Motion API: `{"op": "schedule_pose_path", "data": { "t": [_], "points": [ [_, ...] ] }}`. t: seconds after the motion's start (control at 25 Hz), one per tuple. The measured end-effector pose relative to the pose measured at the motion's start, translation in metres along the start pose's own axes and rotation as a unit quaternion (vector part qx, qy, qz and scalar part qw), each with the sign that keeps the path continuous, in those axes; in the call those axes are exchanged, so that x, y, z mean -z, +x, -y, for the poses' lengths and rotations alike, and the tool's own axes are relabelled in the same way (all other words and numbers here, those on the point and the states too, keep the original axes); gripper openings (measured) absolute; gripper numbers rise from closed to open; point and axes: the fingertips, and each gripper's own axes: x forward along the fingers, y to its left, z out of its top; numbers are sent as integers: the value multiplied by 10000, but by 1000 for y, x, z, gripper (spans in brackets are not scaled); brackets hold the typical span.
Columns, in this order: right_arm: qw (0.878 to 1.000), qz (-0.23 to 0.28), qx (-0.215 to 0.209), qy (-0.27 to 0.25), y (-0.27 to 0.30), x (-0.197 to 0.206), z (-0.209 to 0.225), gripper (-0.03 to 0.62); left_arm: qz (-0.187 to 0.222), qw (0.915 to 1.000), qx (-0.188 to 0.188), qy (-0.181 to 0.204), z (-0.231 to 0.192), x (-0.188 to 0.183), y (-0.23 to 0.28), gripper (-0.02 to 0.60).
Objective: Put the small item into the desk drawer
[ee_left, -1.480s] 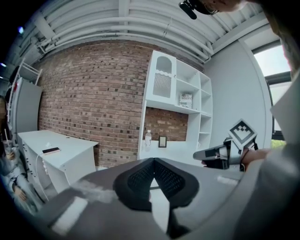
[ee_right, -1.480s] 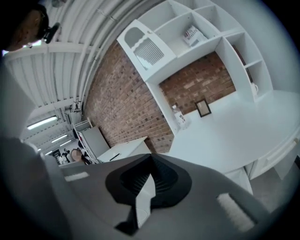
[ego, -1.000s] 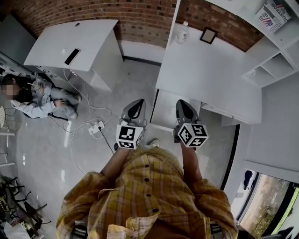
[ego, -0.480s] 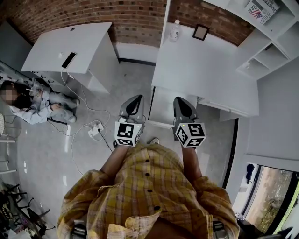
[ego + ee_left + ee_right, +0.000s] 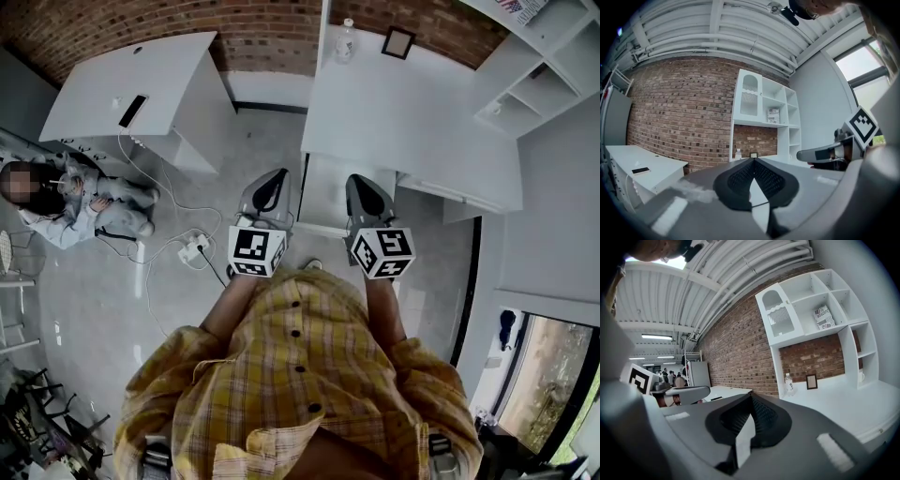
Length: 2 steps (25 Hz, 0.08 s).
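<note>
You are at the very start: nothing of the job shows as done. Your left gripper (image 5: 277, 178) and right gripper (image 5: 358, 183) are held side by side, pointing roughly level toward the white desk (image 5: 403, 112), well short of its top. Both claws are clenched with their tips pressed together and nothing between them, so no item is in hand. The only small things on the desk are a clear bottle (image 5: 346, 42) and a little dark picture frame (image 5: 398, 42), standing near each other at the far edge by the brick wall; which of them is the item you are meant to stow, I cannot tell. A white boxy section (image 5: 326, 192) juts from the desk's near side just ahead of your grippers, and I judge that to be the drawer, though whether it is pulled out cannot be made out. Everything is left to do: reach across, release a claw, grasp the item, bring it back, and drop it into the drawer.
</note>
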Motion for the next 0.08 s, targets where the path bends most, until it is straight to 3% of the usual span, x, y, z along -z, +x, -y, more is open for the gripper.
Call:
{"op": "schedule_pose_path", "data": {
  "t": [0.08],
  "points": [
    [10000, -1, 7, -12, -1, 2, 1, -2, -1, 10000, 2, 2, 2, 2, 0, 0]
  ]
}}
